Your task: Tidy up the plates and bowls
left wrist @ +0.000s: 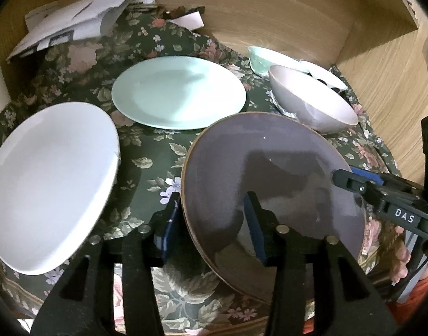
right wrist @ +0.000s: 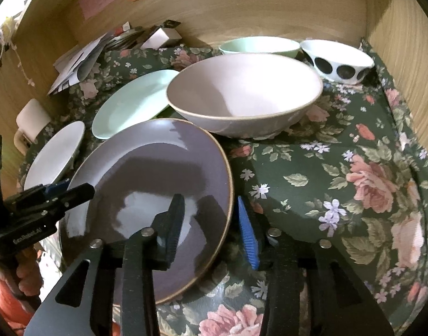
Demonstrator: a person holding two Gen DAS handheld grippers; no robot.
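A purple plate point(left wrist: 270, 162) point(right wrist: 158, 154) lies on the floral cloth, and both grippers straddle its rim. My left gripper point(left wrist: 212, 224) is open at the plate's left edge, one blue pad outside the rim and one over the plate's inside. At the opposite edge my right gripper point(right wrist: 211, 226) is open in the same way, its pads not pressing on the rim. A white plate point(left wrist: 51, 184) and a mint plate point(left wrist: 177, 92) lie to the left and behind. A pale pink bowl point(right wrist: 242, 89), a mint bowl point(right wrist: 258, 45) and a black-dotted white bowl point(right wrist: 337, 61) stand at the back right.
The floral cloth point(right wrist: 340, 173) covers a surface boxed in by wooden walls point(left wrist: 284, 16) at the back and on both sides. Loose papers point(left wrist: 74, 25) are piled in the back left corner. A white object point(right wrist: 32, 117) sits by the left wall. A person's hand point(left wrist: 401, 260) holds the right gripper.
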